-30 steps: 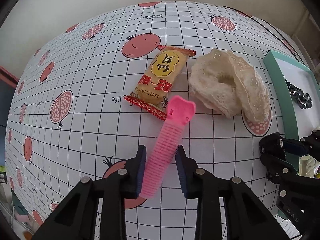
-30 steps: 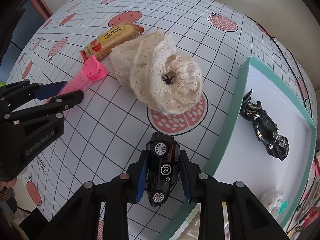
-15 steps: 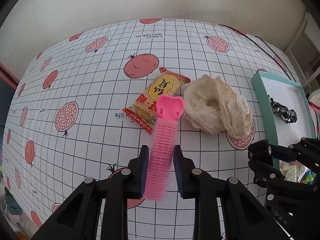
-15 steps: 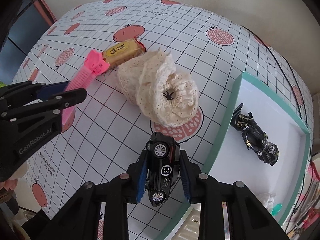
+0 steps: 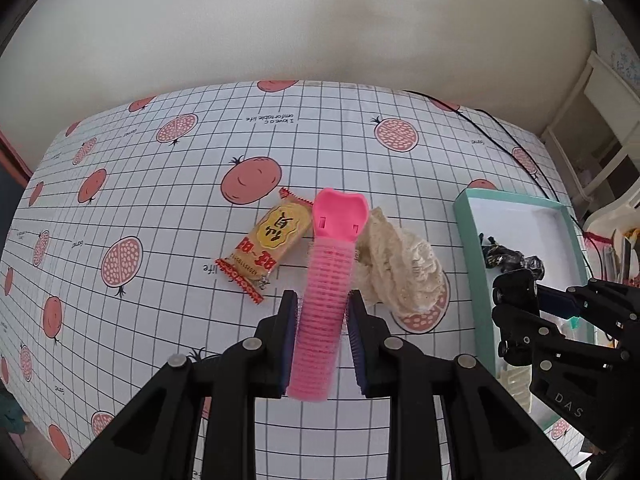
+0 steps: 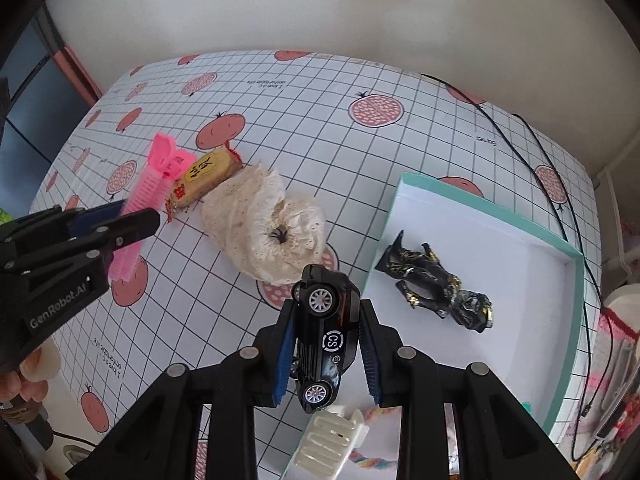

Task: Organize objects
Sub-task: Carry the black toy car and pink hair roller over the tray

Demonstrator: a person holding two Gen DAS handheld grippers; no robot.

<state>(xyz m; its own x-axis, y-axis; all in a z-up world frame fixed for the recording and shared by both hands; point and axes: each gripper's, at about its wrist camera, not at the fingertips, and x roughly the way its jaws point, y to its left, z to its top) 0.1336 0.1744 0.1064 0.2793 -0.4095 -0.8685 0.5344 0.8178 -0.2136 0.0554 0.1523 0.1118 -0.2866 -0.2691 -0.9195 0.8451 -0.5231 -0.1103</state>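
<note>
Left tongs (image 5: pixel 322 312) are clamping a pink hair roller clip (image 5: pixel 326 280), holding it above the desk (image 5: pixel 160 208) over the snack packet (image 5: pixel 272 244) and lace scrunchie (image 5: pixel 404 268). Right tongs (image 6: pixel 326 330) are gripping a black toy car (image 6: pixel 326 328) beside the teal tray (image 6: pixel 576 320).

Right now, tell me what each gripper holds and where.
Left gripper: pink hair roller clip, gripped at its bristled lower half. Right gripper: black toy car, clamped by roof and underside.
</note>
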